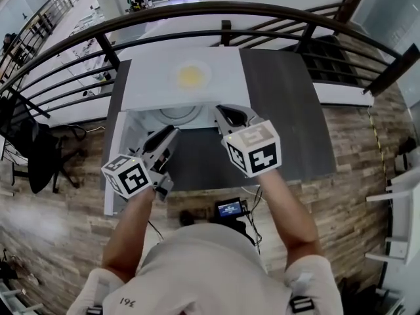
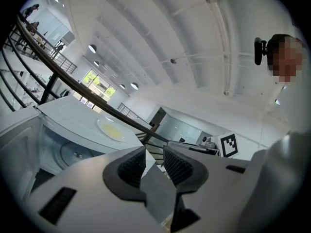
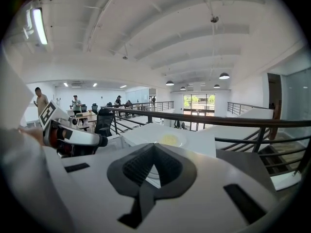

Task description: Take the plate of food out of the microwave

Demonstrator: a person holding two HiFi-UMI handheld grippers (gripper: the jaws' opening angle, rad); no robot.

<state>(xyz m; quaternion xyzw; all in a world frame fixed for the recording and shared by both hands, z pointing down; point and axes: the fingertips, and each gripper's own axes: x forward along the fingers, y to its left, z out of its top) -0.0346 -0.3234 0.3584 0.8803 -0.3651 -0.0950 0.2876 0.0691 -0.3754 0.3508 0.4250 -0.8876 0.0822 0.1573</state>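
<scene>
step: plate (image 1: pixel 191 76) seems already out, sits on microwave (image 1: pixel 141 84) top, ahead of both yr grippers | L gripper (image 2: pixel 154 161) jaws apart, empty | R gripper (image 3: pixel 153 154) closed, empty | next: prob. swing door (image 1: pixel 117 143) shut w/ L.

Bright, even light from ceiling lamps (image 3: pixel 223 75) and far windows (image 3: pixel 199 102); shadows soft. The white microwave (image 1: pixel 151 77) nearly washes out. Fisheye distortion bends the railing (image 1: pixel 197 7); gripper views vignette black at corners.

The left gripper (image 1: pixel 171 134) and right gripper (image 1: pixel 222 113) are hiding part of the microwave (image 1: pixel 151 77) cavity; the yellow food (image 1: pixel 191 77) is looking too blurry to identify.
</scene>
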